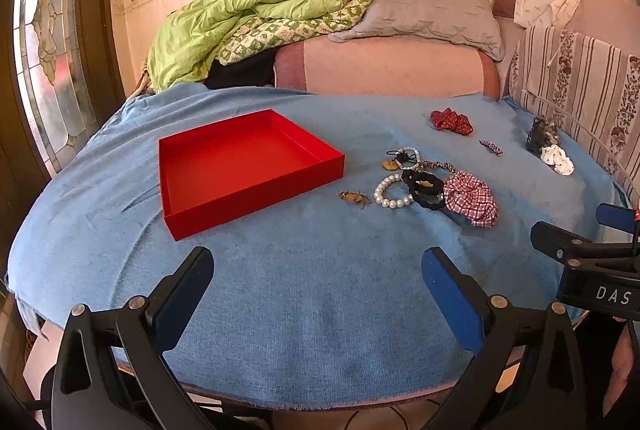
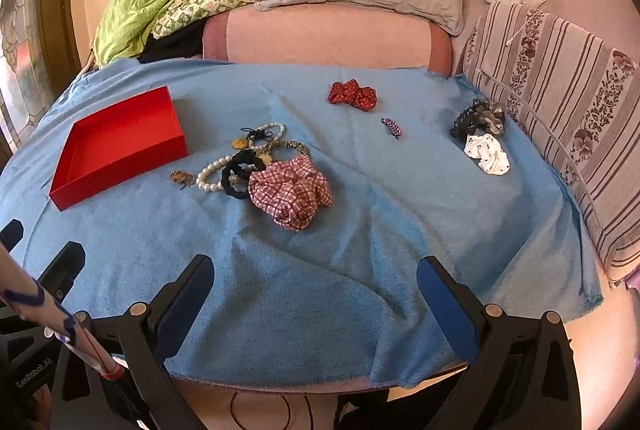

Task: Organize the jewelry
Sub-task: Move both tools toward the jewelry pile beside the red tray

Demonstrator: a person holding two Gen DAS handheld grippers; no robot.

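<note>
both grippers are held low over the near edge of a blue cloth (image 1: 304,310), w/ nothing between the fingers. left gripper (image 1: 318,290) jaws are spread wide, holding nothing; right gripper (image 2: 316,294) jaws are likewise wide apart and empty. the right gripper's body is seen at the right edge of the left view, and the left one's at the lower left of the right view.

a red tray (image 1: 240,166) is set on the cloth, left of centre, open side up, nothing seen inside. just right of it a small gold brooch (image 1: 354,197) is laid, apart from the tray wall. next to that a pearl bracelet (image 1: 390,195) is seen, touching a black scrunchie (image 1: 426,190), which is overlapped by a pink checked scrunchie (image 2: 290,192). behind these a 2nd bead bracelet (image 2: 268,132) and a leopard band (image 2: 290,146) are bunched w/ a gold pendant (image 2: 239,143).

further back, well apart, a red dotted scrunchie (image 2: 352,95) is laid, w/ a small purple clip (image 2: 391,127) near it. at the far right, a dark grey scrunchie (image 2: 478,118) is touching a white dotted one (image 2: 488,152).

behind the cloth, a green quilt (image 1: 224,18) and grey pillow (image 1: 424,4) are piled.
</note>
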